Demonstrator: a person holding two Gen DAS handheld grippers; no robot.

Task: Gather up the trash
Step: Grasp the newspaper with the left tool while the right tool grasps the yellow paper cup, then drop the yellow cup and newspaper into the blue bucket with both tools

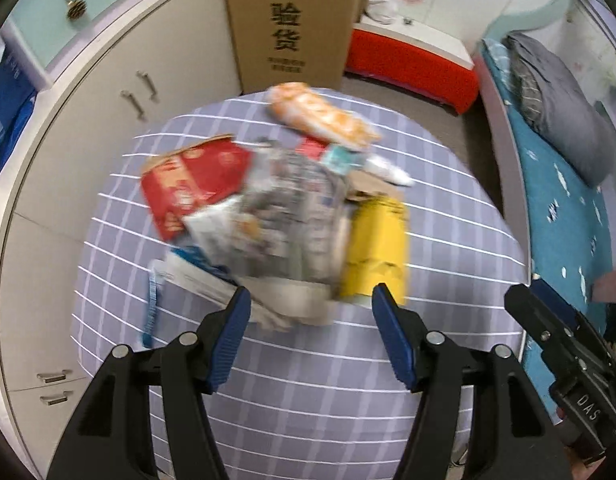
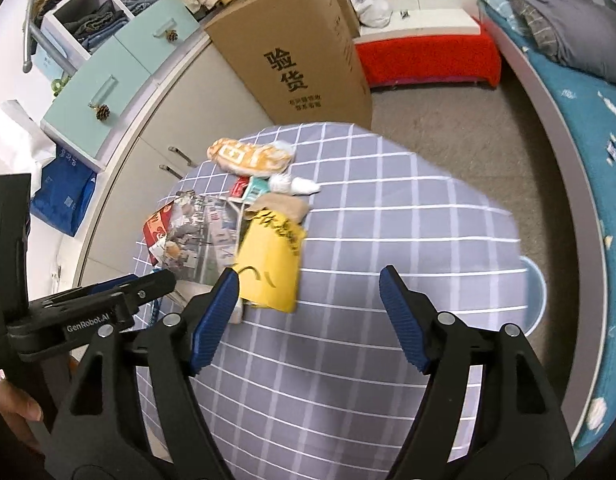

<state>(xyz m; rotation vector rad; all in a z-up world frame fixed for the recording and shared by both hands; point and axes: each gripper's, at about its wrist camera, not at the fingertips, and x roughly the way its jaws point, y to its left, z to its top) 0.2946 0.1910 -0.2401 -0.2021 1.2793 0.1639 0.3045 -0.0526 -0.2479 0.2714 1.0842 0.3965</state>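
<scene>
Both grippers, left gripper (image 1: 310, 304) & right gripper (image 2: 308, 292), gape wide, holding nothing. Trash pile (image 1: 276, 208) sits mid-frame on checked cloth (image 1: 308, 400). Looks light, crinkly, slippery; I'd pinch yellow packet (image 2: 272, 264) by its edge.

tablecloth (image 2: 388, 216) grey-lilac, white grid lines; trash pile: yellow envelope (image 2: 270, 264) w/ black lettering, red carton (image 1: 188, 188), orange-and-white wrapper (image 2: 248, 156), grey printed newspaper (image 1: 296, 200); big box (image 2: 300, 52) brown cardboard, black characters; bed sheet (image 2: 588, 128) teal, white specks; gripper pads (image 2: 212, 316) blue, arms black
</scene>
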